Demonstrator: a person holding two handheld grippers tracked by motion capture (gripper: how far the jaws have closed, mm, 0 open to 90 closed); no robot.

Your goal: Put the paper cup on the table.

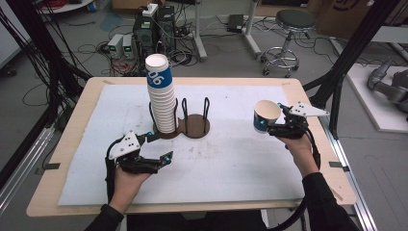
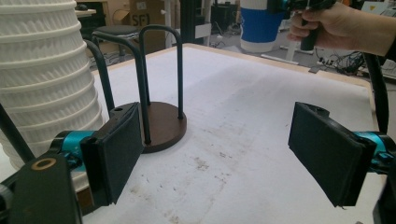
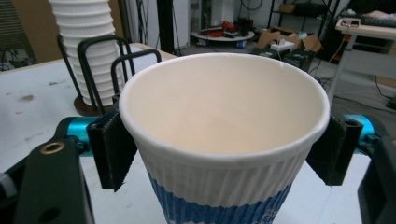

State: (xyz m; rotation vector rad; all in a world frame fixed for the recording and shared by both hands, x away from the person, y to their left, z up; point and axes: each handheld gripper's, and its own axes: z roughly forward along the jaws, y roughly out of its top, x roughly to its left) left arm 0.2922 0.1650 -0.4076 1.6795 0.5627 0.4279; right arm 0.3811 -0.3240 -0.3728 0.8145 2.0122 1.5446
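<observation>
The right gripper [image 1: 275, 126] is clamped on a single paper cup [image 1: 266, 115], white with a blue band, one pad on each side just under the rim; the cup is held upright in the air above the right side of the table [image 1: 72, 144], well apart from the rest. In the right gripper view the cup [image 3: 224, 140] stands mouth up and is bare inside, and its lower part is cut off by the bottom edge of the picture. The other cups sit nested in a tall stack [image 1: 160, 94] in the left bay of a dark wire cup holder [image 1: 195, 126] near the middle of the table; the holder's right bay has nothing in it. The top cup of the stack shows a blue band with white print, only partly readable from above. The left gripper [image 1: 158, 149] rests low, just in front of the stack, with its jaws standing wide and nothing between them. In the left gripper view the stack [image 2: 46, 79] runs off the top and left edges, so its height cannot be seen there, while the holder's round brown base [image 2: 163, 128] and bent wire loops show clearly; far behind, the right hand [image 2: 336, 25] and the lower part of its cup [image 2: 261, 25] appear, cut off at the top.
</observation>
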